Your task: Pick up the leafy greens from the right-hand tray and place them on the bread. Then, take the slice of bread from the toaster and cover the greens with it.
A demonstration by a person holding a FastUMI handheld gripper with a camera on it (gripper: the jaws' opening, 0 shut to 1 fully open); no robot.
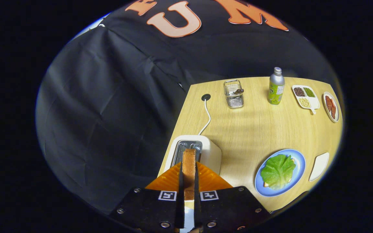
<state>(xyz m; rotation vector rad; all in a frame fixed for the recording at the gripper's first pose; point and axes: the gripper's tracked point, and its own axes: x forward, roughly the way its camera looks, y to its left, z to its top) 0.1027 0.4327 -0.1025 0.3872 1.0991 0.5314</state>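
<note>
Gripping a toasted brown bread slice (189, 168) edge-on, nearly closed jaws lift it above the white toaster (206, 152), ready for the green lettuce (277, 171).

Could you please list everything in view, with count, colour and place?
toaster: one, white, near table edge, just ahead of the tongs
bread slice: one, golden brown, between the fingers, above the toaster slot
plate: one, blue, right of toaster
lettuce leaf: one, green, on bread on the plate
small dish: one, white, right of plate
wire basket: one, silver, far side
bottle: one, silver-green, far side
divided tray: one, white, holding grains
table: one, light wood
tongs: one, shut on the bread slice
</note>
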